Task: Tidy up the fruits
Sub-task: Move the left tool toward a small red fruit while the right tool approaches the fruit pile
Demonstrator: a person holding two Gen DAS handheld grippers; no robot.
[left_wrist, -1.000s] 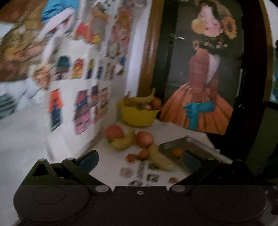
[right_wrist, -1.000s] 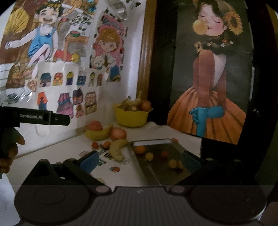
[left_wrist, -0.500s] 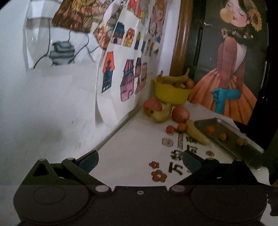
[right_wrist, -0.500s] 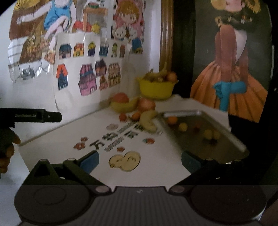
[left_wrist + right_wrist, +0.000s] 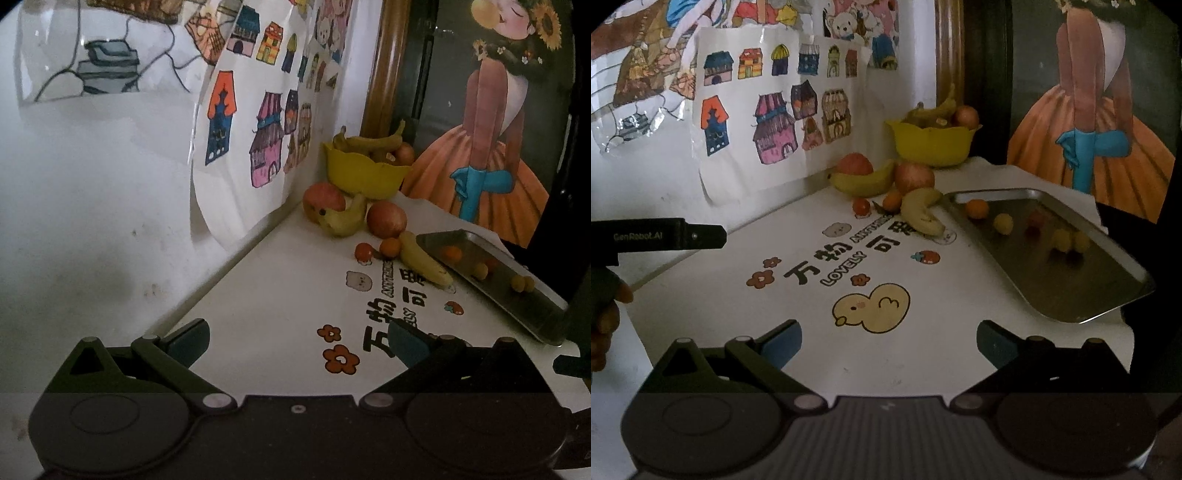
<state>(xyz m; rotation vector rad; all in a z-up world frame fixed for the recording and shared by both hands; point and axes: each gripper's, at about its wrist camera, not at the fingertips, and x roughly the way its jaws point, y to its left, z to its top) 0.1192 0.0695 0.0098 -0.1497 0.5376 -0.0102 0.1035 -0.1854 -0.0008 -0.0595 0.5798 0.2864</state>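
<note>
Loose fruit lies at the far end of a white table (image 5: 798, 306): two apples (image 5: 914, 177), two bananas (image 5: 921, 212) and small orange and red fruits (image 5: 892, 199). A yellow bowl (image 5: 932, 142) behind them holds bananas and an apple. A metal tray (image 5: 1071, 273) on the right holds several small fruits (image 5: 977, 208). The same fruit (image 5: 386, 219), bowl (image 5: 364, 177) and tray (image 5: 517, 295) show in the left wrist view. My left gripper (image 5: 297, 341) and right gripper (image 5: 888, 341) are both open and empty, near the table's front end.
A wall with children's drawings (image 5: 775, 110) runs along the table's left side. A large framed painting (image 5: 1089, 92) stands behind the tray. The table top carries printed cartoon stickers (image 5: 871, 304). The left gripper's body (image 5: 657, 236) shows at the left of the right wrist view.
Both grippers have dropped lower toward the table's front end and pulled back from the fruit; the left one has swung along the wall. Both stayed open.
</note>
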